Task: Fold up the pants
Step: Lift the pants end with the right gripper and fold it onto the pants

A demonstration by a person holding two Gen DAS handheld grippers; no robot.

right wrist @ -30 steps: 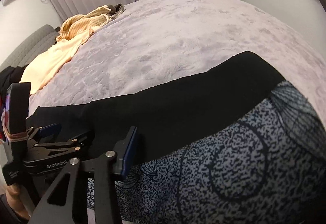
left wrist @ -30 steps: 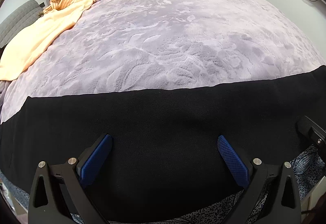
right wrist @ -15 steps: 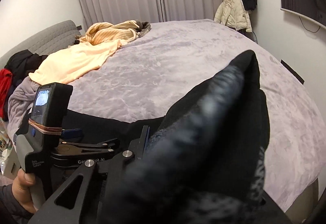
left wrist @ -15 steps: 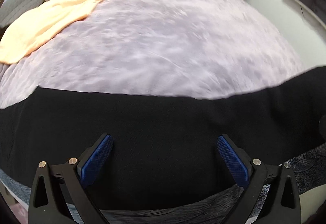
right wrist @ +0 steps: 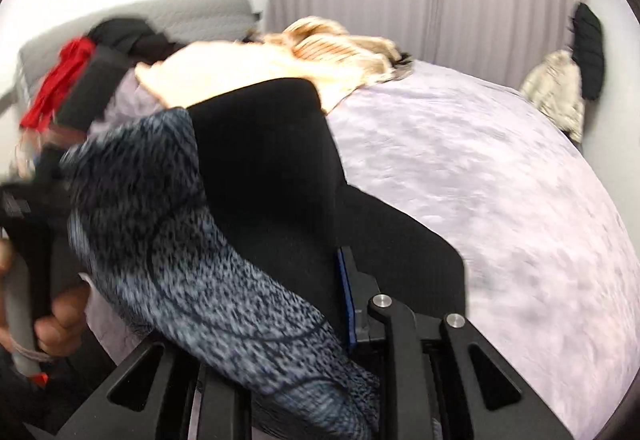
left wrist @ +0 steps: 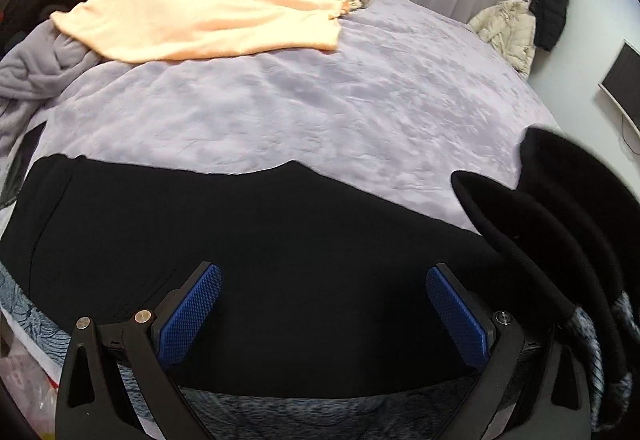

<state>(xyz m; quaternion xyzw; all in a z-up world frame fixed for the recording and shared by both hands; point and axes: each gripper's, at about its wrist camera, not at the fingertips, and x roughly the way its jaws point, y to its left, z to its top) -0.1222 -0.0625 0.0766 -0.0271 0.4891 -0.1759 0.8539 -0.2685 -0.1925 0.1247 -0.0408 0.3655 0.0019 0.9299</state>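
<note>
Above: black pants [left wrist: 280,260] spread along the near edge of the lilac bedspread [left wrist: 360,111].
Left gripper [left wrist: 324,310] hovers over the pants, blue pads spread, nothing between them; right gripper [right wrist: 340,300], its jaws just closed, pinches a raised pants leg showing its speckled grey lining [right wrist: 192,260].

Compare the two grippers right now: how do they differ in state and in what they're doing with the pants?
The left gripper is wide open, its blue fingers apart above the flat part of the black pants; the right gripper has just closed and pinches a lifted end of the pants. The left one holds nothing; the right one has cloth draped over it, showing the speckled lining. Both point down toward the bed.
</note>
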